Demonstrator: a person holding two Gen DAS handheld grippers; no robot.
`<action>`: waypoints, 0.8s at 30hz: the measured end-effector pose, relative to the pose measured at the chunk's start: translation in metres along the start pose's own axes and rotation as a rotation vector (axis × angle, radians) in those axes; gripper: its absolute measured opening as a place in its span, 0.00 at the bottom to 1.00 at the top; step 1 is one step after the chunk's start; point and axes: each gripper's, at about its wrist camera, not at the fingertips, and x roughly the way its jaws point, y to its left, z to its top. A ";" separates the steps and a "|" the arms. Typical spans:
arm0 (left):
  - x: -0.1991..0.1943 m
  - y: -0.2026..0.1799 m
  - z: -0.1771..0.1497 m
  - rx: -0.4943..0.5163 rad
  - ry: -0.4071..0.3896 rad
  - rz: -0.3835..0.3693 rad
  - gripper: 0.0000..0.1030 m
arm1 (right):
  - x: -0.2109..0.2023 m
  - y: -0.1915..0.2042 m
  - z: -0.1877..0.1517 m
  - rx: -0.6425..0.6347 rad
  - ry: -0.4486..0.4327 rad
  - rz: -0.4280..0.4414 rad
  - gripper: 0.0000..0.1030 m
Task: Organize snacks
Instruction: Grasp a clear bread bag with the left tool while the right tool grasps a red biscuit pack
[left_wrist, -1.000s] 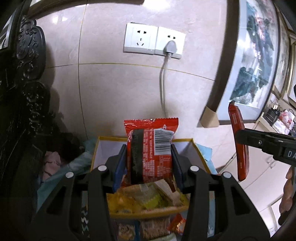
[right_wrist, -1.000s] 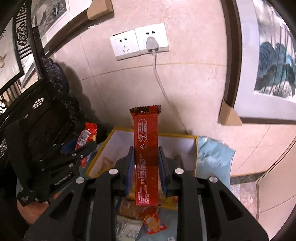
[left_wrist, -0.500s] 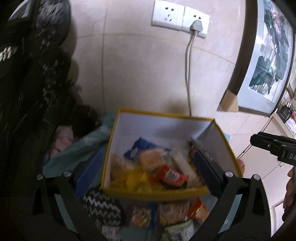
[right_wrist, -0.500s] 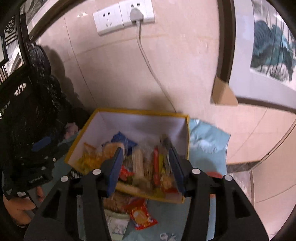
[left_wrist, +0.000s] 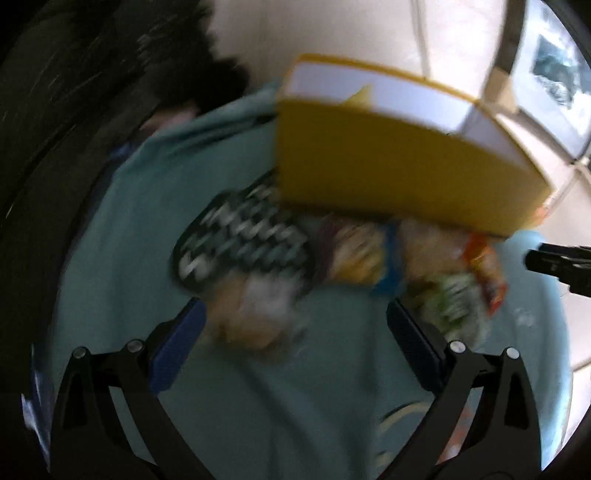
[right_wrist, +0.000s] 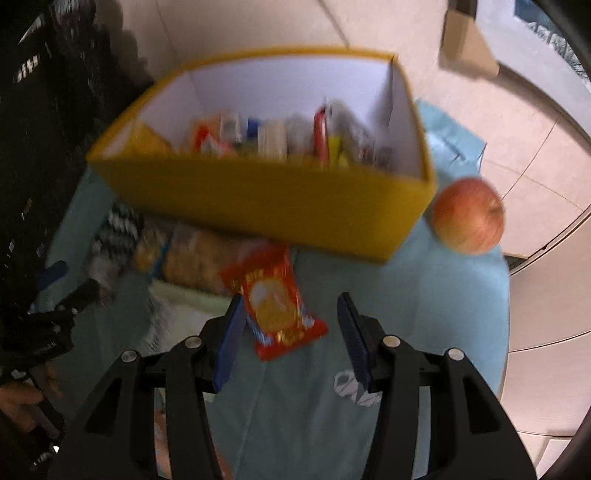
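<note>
Both views are motion-blurred. The left hand-held gripper (left_wrist: 295, 328) has its blue-padded jaws spread wide with nothing pinched; a pale, blurred snack packet (left_wrist: 255, 314) lies on the teal cloth (left_wrist: 122, 258) between its fingertips, nearer the left pad. The right hand-held gripper (right_wrist: 290, 332) is partly spread and grips nothing; a red and orange snack packet (right_wrist: 275, 302) lies flat on the cloth between its pads, close to the left one, contact not determinable. The yellow rectangular cardboard box with white interior (right_wrist: 258, 199) stands at 12 o'clock from both grippers and holds assorted upright snack packets (right_wrist: 280, 136). Loose packets lie along the box's near wall, including a black and white zigzag-patterned packet (left_wrist: 240, 243). A red-yellow apple (right_wrist: 469, 214) rests just beside the box's right corner, at 2 o'clock from the right gripper.
</note>
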 end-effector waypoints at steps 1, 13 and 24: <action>0.002 0.007 -0.005 -0.024 0.007 0.013 0.97 | 0.005 0.002 -0.002 -0.011 0.010 -0.006 0.51; 0.029 0.017 -0.003 -0.036 0.041 0.045 0.97 | 0.037 0.009 0.003 -0.069 0.043 -0.041 0.51; 0.033 0.004 -0.011 0.075 0.002 0.043 0.73 | 0.046 0.022 0.009 -0.112 0.021 -0.005 0.53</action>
